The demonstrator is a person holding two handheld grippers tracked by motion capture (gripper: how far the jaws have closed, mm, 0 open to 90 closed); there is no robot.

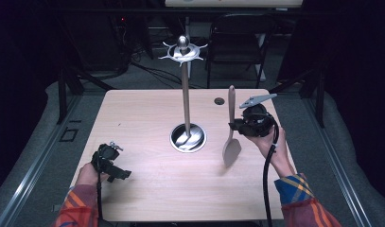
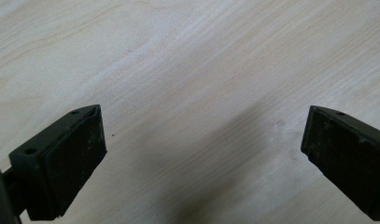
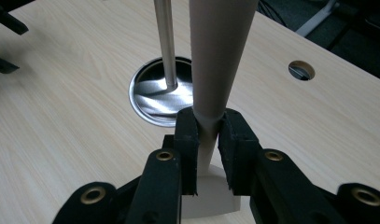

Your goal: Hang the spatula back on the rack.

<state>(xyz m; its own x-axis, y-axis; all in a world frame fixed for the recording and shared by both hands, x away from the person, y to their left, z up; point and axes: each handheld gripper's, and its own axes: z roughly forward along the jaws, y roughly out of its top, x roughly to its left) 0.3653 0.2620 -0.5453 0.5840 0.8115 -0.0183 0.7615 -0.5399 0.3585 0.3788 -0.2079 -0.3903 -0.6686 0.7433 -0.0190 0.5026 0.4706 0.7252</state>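
The right tongs [image 1: 234, 126] were clamped on a wooden spatula [image 1: 231, 130], gripping its neck where the handle narrows toward the blade. In the right gripper view the two black pads [image 3: 187, 149] pressed against the neck from either side, with the pale handle rising above them and the flat blade below. The spatula stood upright, handle uppermost, blade pointing down at the desk [image 1: 147, 189]. Seen from above, it was held over the right part of the desk, with a faint shadow on the wood beneath the blade. Whether the blade's edge touched the surface could not be determined.

The spatula stood near a metal utensil stand [image 1: 186, 104] and to its right, not touching it. The stand rested at the middle of the desk on a round polished base [image 1: 188, 138]. A slim pole rose from the base to a ring of curved hooks [image 1: 182, 51] topped by a ball. Nothing hung from the hooks.

The left tongs [image 1: 121, 174] were at the near left part of the desk, low over the wood and well apart from the stand and the spatula. In the left gripper view [image 2: 204, 154] the jaws stood wide apart with bare desk between them and nothing held.

A small round cable hole [image 1: 219, 101] lay in the far right part of the desk. A dark folding chair [image 1: 237, 45] stood behind the desk.
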